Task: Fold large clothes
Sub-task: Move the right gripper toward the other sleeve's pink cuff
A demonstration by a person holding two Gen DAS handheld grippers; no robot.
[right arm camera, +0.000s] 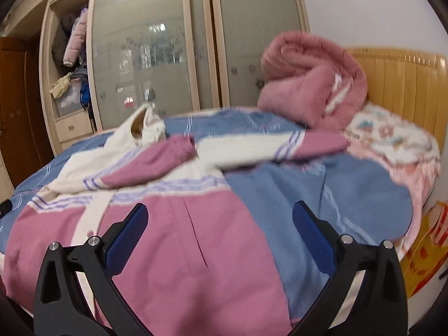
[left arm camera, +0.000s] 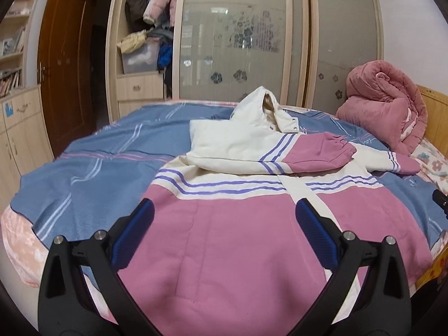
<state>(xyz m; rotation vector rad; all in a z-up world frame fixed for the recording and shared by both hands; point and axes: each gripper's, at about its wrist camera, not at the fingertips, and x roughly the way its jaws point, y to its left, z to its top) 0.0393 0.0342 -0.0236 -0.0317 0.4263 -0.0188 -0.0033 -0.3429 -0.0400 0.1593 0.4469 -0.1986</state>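
A pink and cream hooded jacket (left arm camera: 224,224) lies front-up across a blue bedspread (left arm camera: 92,165), hood at twelve o'clock. One sleeve (left arm camera: 316,154) is folded over the chest, the other (right arm camera: 268,148) stretches toward two o'clock. The left gripper (left arm camera: 224,218) and right gripper (right arm camera: 219,221) hover with jaws spread, empty. The jacket looks padded, soft and bulky; the outstretched cuff seems the best hold.
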